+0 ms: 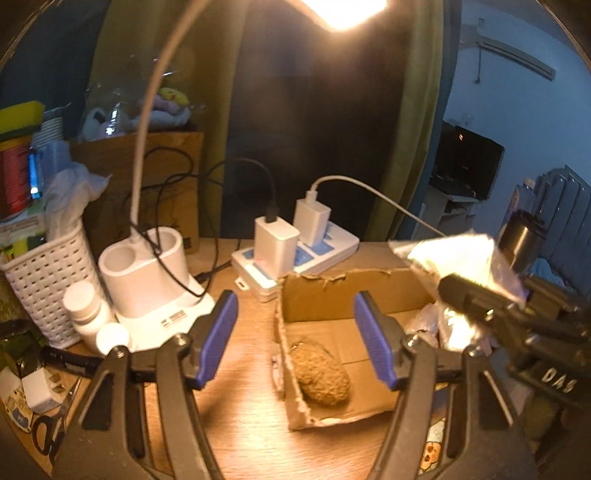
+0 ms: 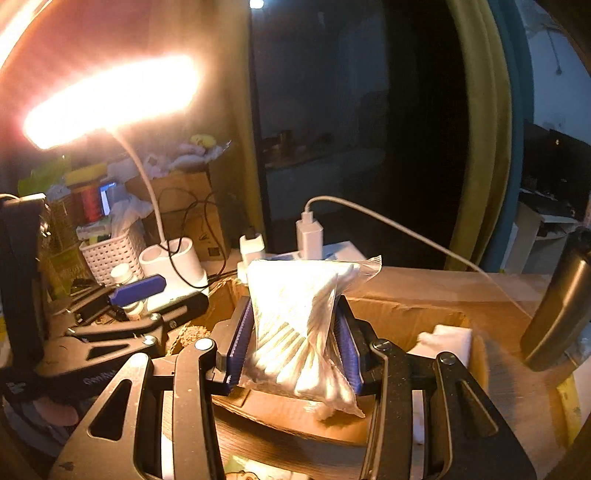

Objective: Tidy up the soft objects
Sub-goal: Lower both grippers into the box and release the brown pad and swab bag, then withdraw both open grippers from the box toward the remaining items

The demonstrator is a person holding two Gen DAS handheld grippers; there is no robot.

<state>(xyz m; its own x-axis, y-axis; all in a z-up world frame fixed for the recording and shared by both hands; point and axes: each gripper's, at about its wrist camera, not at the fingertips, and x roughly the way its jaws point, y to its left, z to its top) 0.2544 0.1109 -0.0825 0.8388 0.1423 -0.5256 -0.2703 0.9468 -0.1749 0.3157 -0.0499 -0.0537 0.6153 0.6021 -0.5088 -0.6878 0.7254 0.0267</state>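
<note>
Overall, one wooden tabletop carries everything, lit by one desk lamp at the top of the left wrist frame.

Count, largest first:
- 1 open cardboard box, centre-right of the left wrist frame, flaps torn.
- 1 white perforated basket, left edge.
- 1 white lamp base with two cups, beside the basket.
- 1 white power strip, behind the box, with 2 chargers plugged in.
- 1 clear bag of cotton swabs, centre of the right wrist frame, above the box.
- 1 brown fuzzy object, lying on the box floor against its left wall.
- 1 folded white cloth, at the box's right end.
- 2 small white bottles, lower left, in front of the basket.
- 1 pair of scissors, bottom left corner.

Left claw: tilted downward over the box's left wall, blue pads well apart, nothing between them; the brown object lies below, untouched. No earlier picture to compare.

Right claw: tilted downward over the box, partly closed, both blue pads pressing the bag's sides; the bag stands upright, pinched at its waist, its lower end hanging clear of the cardboard.
</note>
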